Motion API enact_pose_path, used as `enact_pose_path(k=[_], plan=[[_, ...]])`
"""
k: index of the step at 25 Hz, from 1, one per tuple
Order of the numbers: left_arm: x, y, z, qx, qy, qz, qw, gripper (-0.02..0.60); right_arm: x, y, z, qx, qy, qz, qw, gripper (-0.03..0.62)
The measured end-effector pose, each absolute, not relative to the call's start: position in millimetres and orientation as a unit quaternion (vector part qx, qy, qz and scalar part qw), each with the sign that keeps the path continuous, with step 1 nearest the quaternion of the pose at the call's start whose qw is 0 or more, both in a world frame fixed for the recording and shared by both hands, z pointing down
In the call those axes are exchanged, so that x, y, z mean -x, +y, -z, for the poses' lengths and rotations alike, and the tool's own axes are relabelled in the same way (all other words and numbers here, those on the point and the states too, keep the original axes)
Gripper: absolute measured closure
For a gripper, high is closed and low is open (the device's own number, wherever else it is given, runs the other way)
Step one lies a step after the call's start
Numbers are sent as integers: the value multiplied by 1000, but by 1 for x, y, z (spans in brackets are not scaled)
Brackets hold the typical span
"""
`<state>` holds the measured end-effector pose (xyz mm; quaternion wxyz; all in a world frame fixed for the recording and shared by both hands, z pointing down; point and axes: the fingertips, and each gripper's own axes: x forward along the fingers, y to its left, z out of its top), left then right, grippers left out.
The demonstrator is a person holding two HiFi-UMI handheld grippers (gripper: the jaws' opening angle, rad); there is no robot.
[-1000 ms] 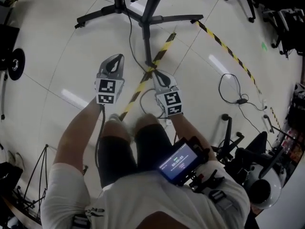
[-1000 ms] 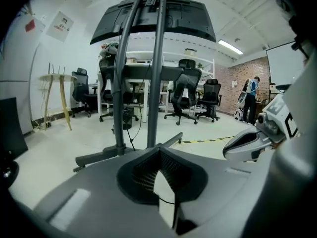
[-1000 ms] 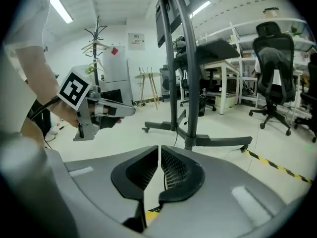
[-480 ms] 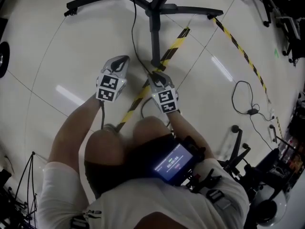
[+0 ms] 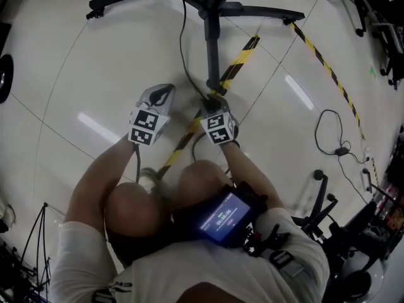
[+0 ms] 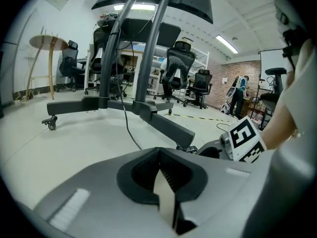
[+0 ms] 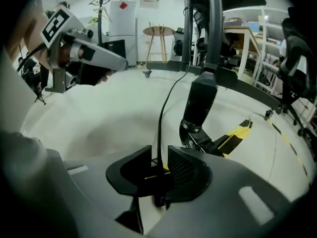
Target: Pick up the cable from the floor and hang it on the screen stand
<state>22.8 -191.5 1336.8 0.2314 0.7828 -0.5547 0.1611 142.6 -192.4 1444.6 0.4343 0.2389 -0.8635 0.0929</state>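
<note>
A thin black cable (image 5: 184,49) trails over the pale floor from the screen stand (image 5: 212,30) toward me. My right gripper (image 5: 210,101) is low at the end of the stand's near leg (image 7: 200,98). Its jaws stand apart, and the cable (image 7: 166,108) runs up between them, close to the right pad and clear of the left. The cable's end hangs just below the pads. My left gripper (image 5: 165,93) hovers to the left of the cable, shut with nothing in it (image 6: 159,155). The stand's pole and base (image 6: 148,58) rise ahead of it.
Yellow-and-black tape (image 5: 238,60) crosses the floor under the right gripper. Another loose cable (image 5: 329,131) lies to the right. Office chairs (image 6: 178,68) and desks stand behind the stand, and a wooden stool (image 7: 158,33) is further off. My knees are bent just behind both grippers.
Both grippers have sunk toward the floor as I crouched. The right one has come down at the stand's leg end, around the cable.
</note>
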Motion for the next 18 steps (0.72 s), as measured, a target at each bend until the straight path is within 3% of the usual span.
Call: enact_pose_path(k=[4,6,18], plan=[[-24,-186,-1337,-786,-551,-161,230,580,-142,-191,-1454,-224,-852,-57,470,490],[-22,-185,-1338,-786,-551,-162,230,580,-142,-191,-1454,-223,-850,-56,474,551],[-19,-203,-1336,-791,-552,-166,206,580,-131,-192,-1414,-225,-871,-62,433,559]])
